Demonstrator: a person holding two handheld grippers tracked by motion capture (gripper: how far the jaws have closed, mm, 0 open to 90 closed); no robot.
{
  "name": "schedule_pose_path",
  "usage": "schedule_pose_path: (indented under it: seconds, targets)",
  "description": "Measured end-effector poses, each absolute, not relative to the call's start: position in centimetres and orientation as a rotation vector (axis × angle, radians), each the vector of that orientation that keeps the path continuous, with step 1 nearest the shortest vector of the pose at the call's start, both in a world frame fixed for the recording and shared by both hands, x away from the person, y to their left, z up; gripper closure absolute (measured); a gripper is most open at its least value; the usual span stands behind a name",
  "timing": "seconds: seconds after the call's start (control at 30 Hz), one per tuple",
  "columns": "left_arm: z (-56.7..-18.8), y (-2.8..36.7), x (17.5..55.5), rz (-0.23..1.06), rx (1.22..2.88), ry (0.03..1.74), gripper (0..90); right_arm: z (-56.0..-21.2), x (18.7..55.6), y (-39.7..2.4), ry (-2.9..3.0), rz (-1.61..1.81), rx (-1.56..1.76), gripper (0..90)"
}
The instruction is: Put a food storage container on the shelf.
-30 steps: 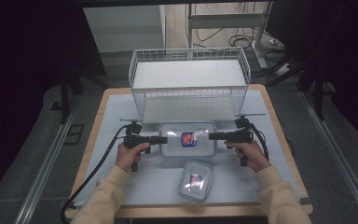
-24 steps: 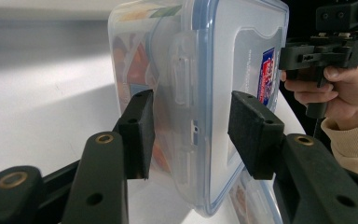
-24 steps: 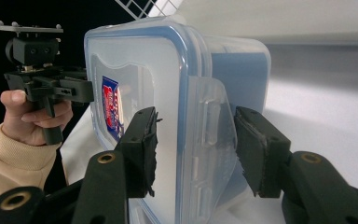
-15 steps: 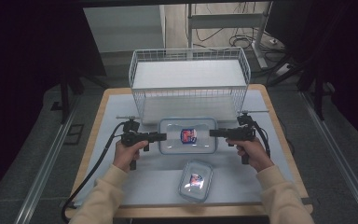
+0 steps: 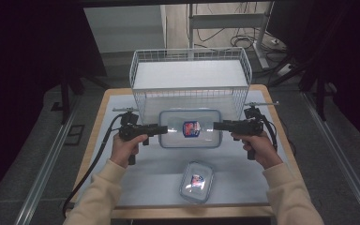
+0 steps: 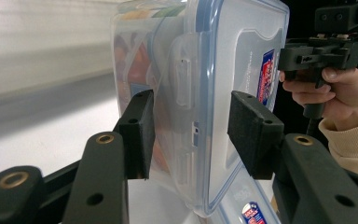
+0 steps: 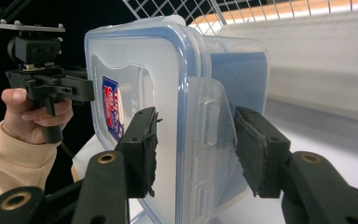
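A large clear lidded container (image 5: 190, 127) with a blue seal and a red-blue label hangs level above the table, just in front of the wire basket (image 5: 190, 77). My left gripper (image 5: 162, 129) is shut on its left end and my right gripper (image 5: 217, 125) on its right end. In the left gripper view the pads (image 6: 140, 135) clamp the container (image 6: 242, 56) across its side latch, with my left gripper (image 6: 193, 126) around it. The right gripper view shows my right gripper (image 7: 196, 144) clamping the opposite latch of the container (image 7: 135, 70).
A smaller lidded container (image 5: 196, 182) with the same label lies on the grey mat (image 5: 145, 187) near the front edge. The white wire basket stands at the back of the table. Cables trail from both grippers.
Both hands have risen together, carrying the large container up off the mat and closer to the basket's front. The small container has stayed put.
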State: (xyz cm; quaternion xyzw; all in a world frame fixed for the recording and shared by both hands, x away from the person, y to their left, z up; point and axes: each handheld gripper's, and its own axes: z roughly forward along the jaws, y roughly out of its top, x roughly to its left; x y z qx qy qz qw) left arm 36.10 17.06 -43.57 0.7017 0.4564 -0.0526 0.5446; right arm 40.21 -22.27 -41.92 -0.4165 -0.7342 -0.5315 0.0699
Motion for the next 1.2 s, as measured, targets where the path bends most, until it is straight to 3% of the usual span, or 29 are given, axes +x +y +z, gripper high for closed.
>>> schedule_pose_path:
  seconds: [0.7,1.2]
  targets:
    - [-38.2,17.3,36.5,-0.042,1.648,1.016,52.9,-36.5,40.7,-21.9,-2.273,-1.711,-1.184,50.3]
    - [-34.2,17.5,39.1,0.0,1.655,0.986,52.7,-32.8,42.7,-21.8,-2.27,-1.775,-1.176,50.1]
